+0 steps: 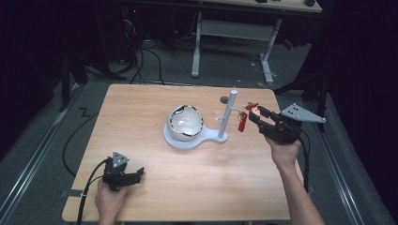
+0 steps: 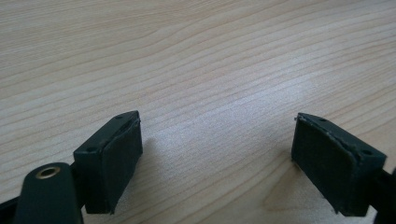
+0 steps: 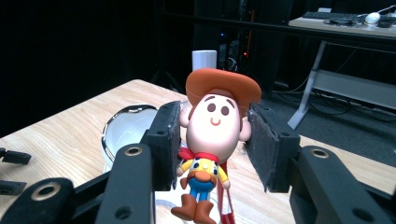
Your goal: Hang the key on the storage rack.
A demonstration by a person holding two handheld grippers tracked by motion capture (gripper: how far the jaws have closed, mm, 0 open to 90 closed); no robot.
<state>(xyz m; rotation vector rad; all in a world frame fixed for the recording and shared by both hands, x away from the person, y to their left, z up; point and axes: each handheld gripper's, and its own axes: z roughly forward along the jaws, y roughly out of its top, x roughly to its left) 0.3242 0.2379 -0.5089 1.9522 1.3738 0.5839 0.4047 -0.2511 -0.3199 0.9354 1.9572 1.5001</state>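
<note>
A small cowboy figure with a brown hat and a red strap hangs between the pads of my right gripper, which is shut on its head. In the high view this gripper holds the figure up in the air just right of a white stand's upright post. The post's top shows behind the hat. A white glossy bowl-like globe sits on the stand's round base. My left gripper rests at the table's front left, open over bare wood.
The wooden table has floor rails on both sides. A white-legged desk stands beyond its far edge, with cables on the floor to the left. The globe lies left of and below the held figure.
</note>
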